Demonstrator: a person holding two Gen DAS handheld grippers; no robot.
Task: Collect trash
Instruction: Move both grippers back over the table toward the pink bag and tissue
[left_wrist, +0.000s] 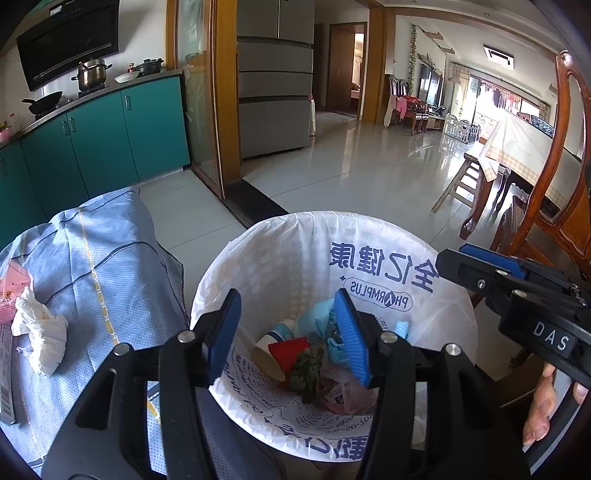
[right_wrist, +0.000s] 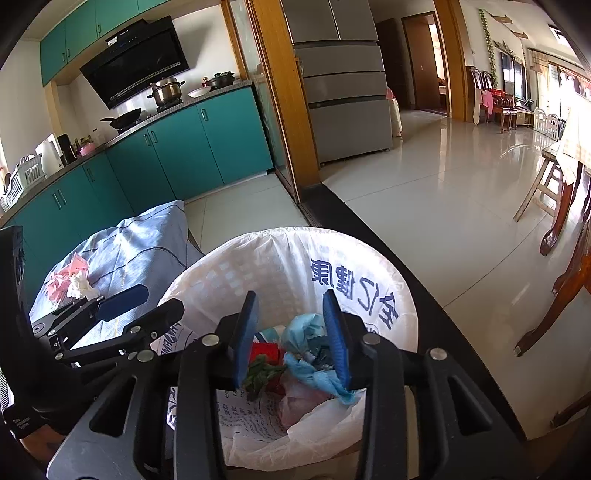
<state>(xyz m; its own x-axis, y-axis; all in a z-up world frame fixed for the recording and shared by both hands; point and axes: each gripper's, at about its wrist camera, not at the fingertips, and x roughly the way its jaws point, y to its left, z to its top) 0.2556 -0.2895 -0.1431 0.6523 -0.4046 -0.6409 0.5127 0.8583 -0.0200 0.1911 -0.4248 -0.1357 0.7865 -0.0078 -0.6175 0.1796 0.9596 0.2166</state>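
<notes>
Our left gripper (left_wrist: 288, 336) is open with nothing in it, right over the trash basket (left_wrist: 295, 236). Our right gripper (right_wrist: 291, 339) is a little open too, and nothing sits between its blue pads. We think we are at the dropping step: a red wrapper (left_wrist: 288, 352), a paper cup (left_wrist: 264, 356) and blue cloth (right_wrist: 314, 369) lie in the white bag. On the blue cloth-covered table (left_wrist: 110, 258) beside the basket wait a crumpled tissue (left_wrist: 38, 332) and pink packets (right_wrist: 61, 282). Next we should reach there and pinch the tissue softly
</notes>
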